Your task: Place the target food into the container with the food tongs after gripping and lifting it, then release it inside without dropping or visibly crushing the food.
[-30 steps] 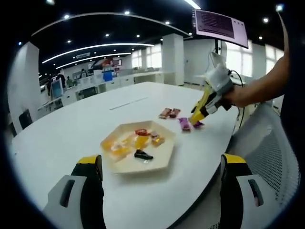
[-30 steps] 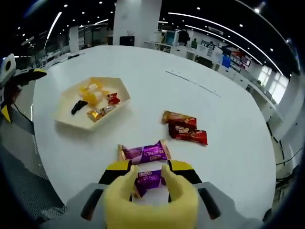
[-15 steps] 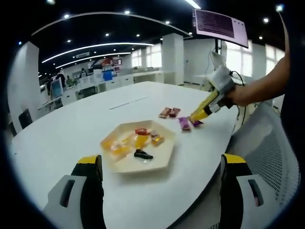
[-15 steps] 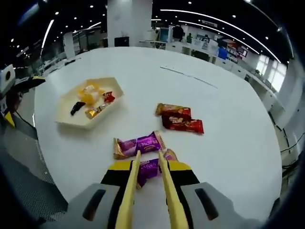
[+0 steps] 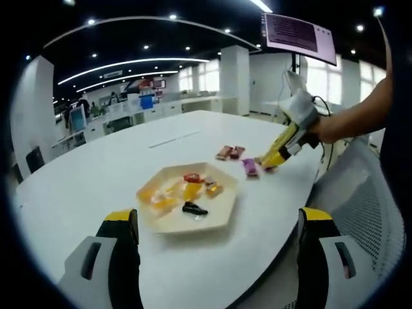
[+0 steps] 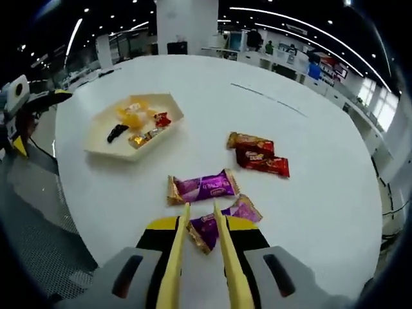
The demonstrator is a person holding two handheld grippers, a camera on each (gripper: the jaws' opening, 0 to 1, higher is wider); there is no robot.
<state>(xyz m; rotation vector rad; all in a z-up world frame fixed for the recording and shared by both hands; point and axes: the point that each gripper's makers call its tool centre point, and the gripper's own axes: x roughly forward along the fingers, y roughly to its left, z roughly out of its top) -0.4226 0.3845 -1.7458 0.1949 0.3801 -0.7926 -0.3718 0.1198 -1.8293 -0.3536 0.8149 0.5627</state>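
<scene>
Yellow food tongs point(image 6: 201, 222) stick out between my right gripper's point(image 6: 199, 226) jaws, which squeeze them. The tong tips pinch a purple wrapped candy point(image 6: 215, 225), held just above the white table point(image 6: 309, 122). A second purple candy point(image 6: 203, 187) lies flat in front of it. The cream hexagonal container point(image 6: 109, 149) with several wrapped sweets sits far left. In the left gripper view the container point(image 5: 166, 225) lies right ahead, and the tongs point(image 5: 277, 151) hold the candy to its right. My left gripper point(image 5: 215, 222) is open, its jaws wide apart above the table's near edge.
Two brown-red candy bars point(image 6: 257, 154) lie side by side beyond the purple ones, also seen as candy bars point(image 5: 230, 152) behind the container. A person's arm point(image 5: 354, 116) carries the right gripper. A grey mesh chair point(image 5: 360, 199) stands at the table's right edge.
The tongs went from spread to closed on the nearer purple candy, which has tilted and come up slightly off the table. The left gripper has stayed still.
</scene>
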